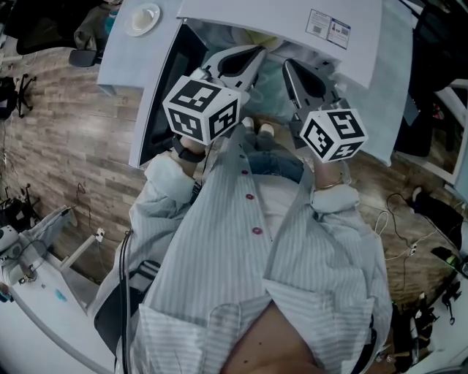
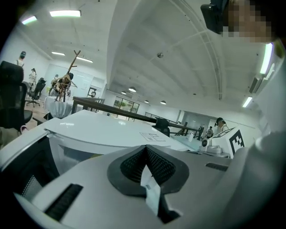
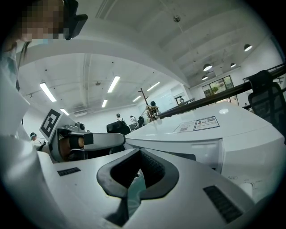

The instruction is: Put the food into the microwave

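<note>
- Food sits in what looks like a thin, pale food bag [image 1: 269, 79], slung between your two grippers right at the mouth of the microwave [image 1: 292, 22]. You cannot see what is inside it.
- Your left gripper [image 1: 261, 51] has its jaws closed on a white strip [image 2: 149, 190] of the bag's edge. Your right gripper [image 1: 287, 66] is pinched shut the same way on a greenish fold [image 3: 133, 192].
- The door [image 1: 162, 95] stands swung open on your left, so the way into the cavity looks free.
- The step in hand, by my reading, is the carry-in: you hold the bag at the opening and have not yet set it down inside.
- The next move calls for both hands going forward together at the same height, so the thin film neither stretches nor tears between the two pinches.
- Keep the grippers below the top edge of the opening and lower the bag onto the cavity floor. Only then let both pairs of jaws part, and draw back clear of the door.
</note>
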`<state>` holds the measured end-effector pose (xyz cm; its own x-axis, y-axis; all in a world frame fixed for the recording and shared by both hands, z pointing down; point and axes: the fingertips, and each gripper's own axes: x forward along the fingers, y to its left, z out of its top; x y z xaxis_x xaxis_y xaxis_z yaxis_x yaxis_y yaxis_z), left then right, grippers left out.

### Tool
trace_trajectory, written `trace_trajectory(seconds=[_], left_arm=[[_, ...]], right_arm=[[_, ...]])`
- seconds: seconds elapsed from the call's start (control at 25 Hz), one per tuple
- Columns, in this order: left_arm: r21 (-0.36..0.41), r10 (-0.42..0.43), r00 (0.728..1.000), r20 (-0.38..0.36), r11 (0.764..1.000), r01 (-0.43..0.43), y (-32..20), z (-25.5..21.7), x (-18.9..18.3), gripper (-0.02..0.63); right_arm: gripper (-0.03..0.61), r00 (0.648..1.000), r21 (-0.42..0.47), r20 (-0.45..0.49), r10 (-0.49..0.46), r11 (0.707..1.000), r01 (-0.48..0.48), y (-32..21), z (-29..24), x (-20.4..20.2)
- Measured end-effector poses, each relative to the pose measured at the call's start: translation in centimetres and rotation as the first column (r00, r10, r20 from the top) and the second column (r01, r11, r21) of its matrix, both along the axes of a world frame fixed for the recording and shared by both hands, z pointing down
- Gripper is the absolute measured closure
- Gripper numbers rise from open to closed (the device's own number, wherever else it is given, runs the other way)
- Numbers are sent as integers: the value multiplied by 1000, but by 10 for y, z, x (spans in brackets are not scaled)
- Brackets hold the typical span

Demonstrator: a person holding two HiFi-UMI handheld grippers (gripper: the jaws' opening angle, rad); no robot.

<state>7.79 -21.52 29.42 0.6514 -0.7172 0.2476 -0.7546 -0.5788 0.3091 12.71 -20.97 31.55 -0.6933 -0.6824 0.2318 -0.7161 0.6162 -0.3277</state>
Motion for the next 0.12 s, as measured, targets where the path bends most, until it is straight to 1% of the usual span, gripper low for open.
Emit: trace_trajectory(seconds=[0.12], left_arm=[[16,42,999,-1,999,-42,-3,-8,0,604]], right_arm=[[546,1000,10,-1,1,1000,-1,-3,-3,0]])
